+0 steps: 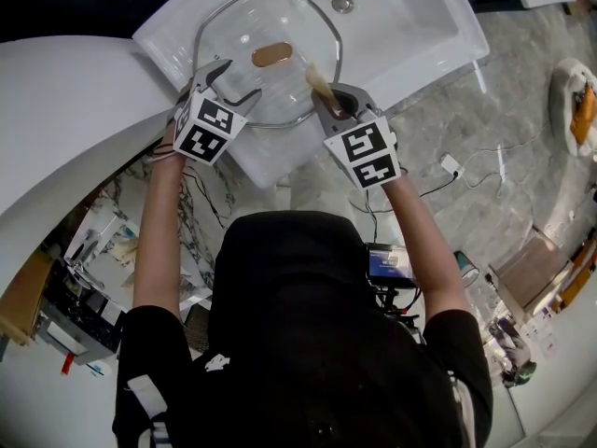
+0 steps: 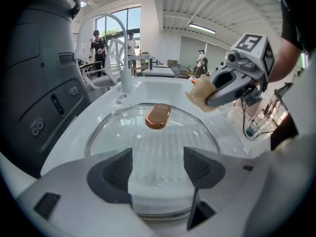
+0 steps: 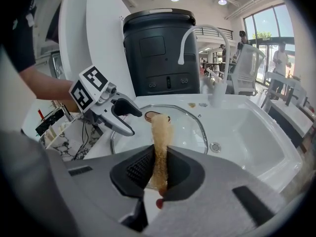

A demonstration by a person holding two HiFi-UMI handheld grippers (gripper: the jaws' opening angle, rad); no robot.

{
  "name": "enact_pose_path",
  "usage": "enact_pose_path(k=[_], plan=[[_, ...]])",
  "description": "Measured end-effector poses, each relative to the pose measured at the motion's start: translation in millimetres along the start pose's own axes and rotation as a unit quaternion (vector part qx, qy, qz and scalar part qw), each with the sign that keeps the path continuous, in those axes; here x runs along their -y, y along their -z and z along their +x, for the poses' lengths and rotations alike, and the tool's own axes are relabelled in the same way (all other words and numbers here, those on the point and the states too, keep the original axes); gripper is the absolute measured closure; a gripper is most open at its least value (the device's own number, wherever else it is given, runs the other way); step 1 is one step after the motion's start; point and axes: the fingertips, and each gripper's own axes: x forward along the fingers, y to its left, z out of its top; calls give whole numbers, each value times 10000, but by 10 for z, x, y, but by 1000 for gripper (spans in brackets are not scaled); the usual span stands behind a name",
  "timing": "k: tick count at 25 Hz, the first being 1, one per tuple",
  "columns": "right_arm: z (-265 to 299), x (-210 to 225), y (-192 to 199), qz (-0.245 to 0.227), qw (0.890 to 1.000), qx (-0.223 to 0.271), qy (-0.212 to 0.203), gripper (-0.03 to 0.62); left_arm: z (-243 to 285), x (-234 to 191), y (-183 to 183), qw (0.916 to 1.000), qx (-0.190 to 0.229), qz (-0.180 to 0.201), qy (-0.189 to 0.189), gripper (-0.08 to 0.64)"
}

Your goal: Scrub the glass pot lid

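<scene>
The glass pot lid [image 1: 280, 26] lies flat in the white sink [image 1: 420, 26], its copper-brown knob [image 1: 271, 55] facing up. My left gripper [image 1: 239, 79] stands open over the lid's near left rim, with nothing between its jaws. In the left gripper view the lid [image 2: 153, 132] and knob [image 2: 158, 115] lie just past the open left gripper [image 2: 158, 169]. My right gripper [image 1: 331, 101] is shut on a tan sponge [image 1: 320, 82] at the lid's near right rim. In the right gripper view, the sponge [image 3: 160, 142] stands upright in the right gripper [image 3: 159, 167].
A white faucet [image 3: 197, 38] rises behind the sink, and the drain [image 3: 215, 146] sits right of the lid [image 3: 190, 127]. A dark bin [image 3: 158, 53] stands behind. People stand by the far windows. Cables and a plug [image 1: 451, 165] lie on the marble floor.
</scene>
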Motion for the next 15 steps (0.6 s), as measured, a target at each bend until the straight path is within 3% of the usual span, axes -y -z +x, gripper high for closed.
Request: enact_pose_path(k=[6, 15], plan=[[34, 87, 83, -420, 9985, -338, 127, 578, -8, -11, -2, 10000, -31, -7, -13, 264], [208, 314, 210, -1250, 9857, -1107, 219, 578, 2, -15, 26, 9998, -179, -20, 12, 264]])
